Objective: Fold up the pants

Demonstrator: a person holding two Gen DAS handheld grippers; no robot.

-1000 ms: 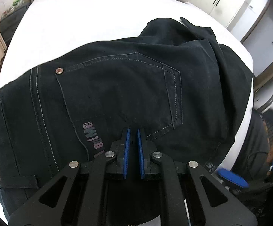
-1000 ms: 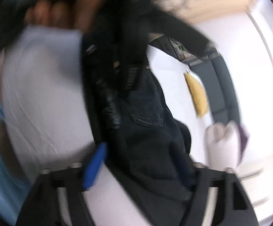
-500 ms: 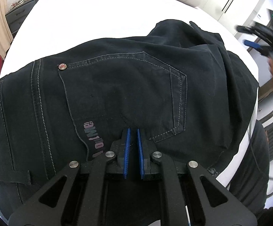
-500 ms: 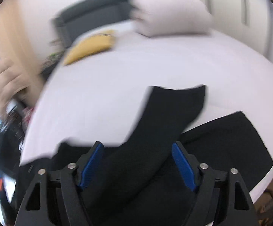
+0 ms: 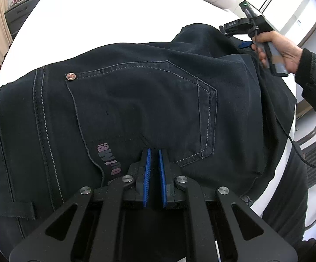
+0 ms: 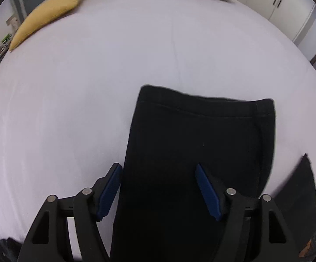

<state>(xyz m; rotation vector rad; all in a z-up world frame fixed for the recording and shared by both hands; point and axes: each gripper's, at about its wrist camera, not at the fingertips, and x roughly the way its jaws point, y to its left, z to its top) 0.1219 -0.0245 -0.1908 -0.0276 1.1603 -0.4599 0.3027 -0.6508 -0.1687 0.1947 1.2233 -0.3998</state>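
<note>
Narrowing right hand-held gripper (image 6: 158, 187) now above pant leg (image 6: 201, 142), gripping nothing, left hand-held gripper (image 5: 153, 163) still pressed together

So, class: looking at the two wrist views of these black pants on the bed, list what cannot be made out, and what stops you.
- Pants waistband: left wrist view, hidden behind the left gripper, whose jaws are shut.
- Printed lettering: left wrist view, too small to read.
- Right gripper: left wrist view, tips hidden behind a fabric ridge.
- Second pant leg: right wrist view, cut by the edge.
</note>
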